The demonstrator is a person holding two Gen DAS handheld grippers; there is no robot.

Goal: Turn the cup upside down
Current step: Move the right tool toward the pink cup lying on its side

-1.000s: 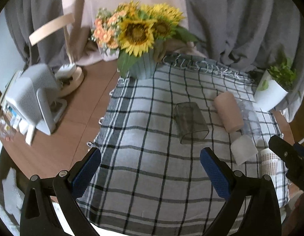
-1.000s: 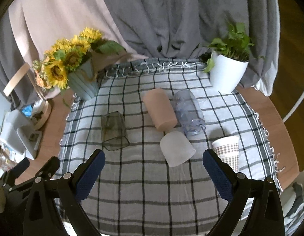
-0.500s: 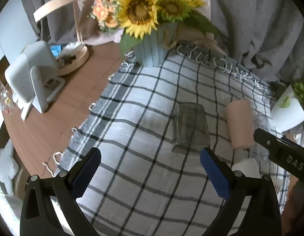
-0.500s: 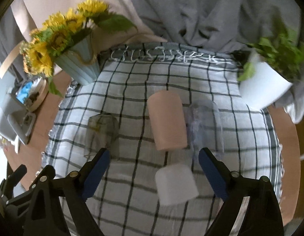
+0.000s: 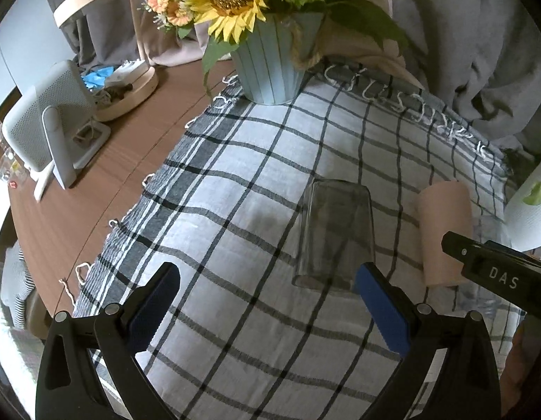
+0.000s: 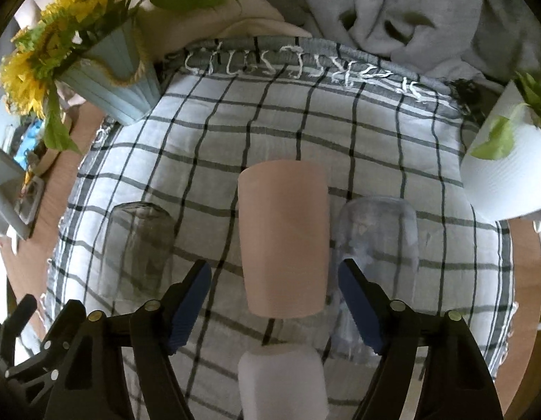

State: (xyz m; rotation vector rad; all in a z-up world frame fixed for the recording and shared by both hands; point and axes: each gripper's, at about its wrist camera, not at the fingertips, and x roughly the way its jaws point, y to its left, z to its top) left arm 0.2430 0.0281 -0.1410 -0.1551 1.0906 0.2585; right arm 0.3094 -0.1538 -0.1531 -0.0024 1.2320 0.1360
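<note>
Several cups lie on their sides on the checked cloth (image 6: 270, 119). A pink cup (image 6: 282, 238) lies in the middle, its open end toward me. My right gripper (image 6: 274, 306) is open, its blue pads on either side of the pink cup's near end, not touching. A smoky glass (image 6: 137, 248) lies to its left, a clear bluish cup (image 6: 375, 255) to its right, a white cup (image 6: 281, 381) below. My left gripper (image 5: 266, 309) is open and empty, just left of the smoky glass (image 5: 335, 234); the pink cup (image 5: 443, 231) is beyond.
A blue vase of sunflowers (image 5: 270, 66) stands at the cloth's back left. A white plant pot (image 6: 505, 175) stands at the right. A white device (image 5: 49, 129) and a round tray of clutter (image 5: 126, 84) sit on the wooden table (image 5: 95, 203) to the left. Grey curtains hang behind.
Both grippers have moved forward and lower over the cloth. The right one now straddles the pink cup's near end; the left one has come close to the smoky glass. Both stay open.
</note>
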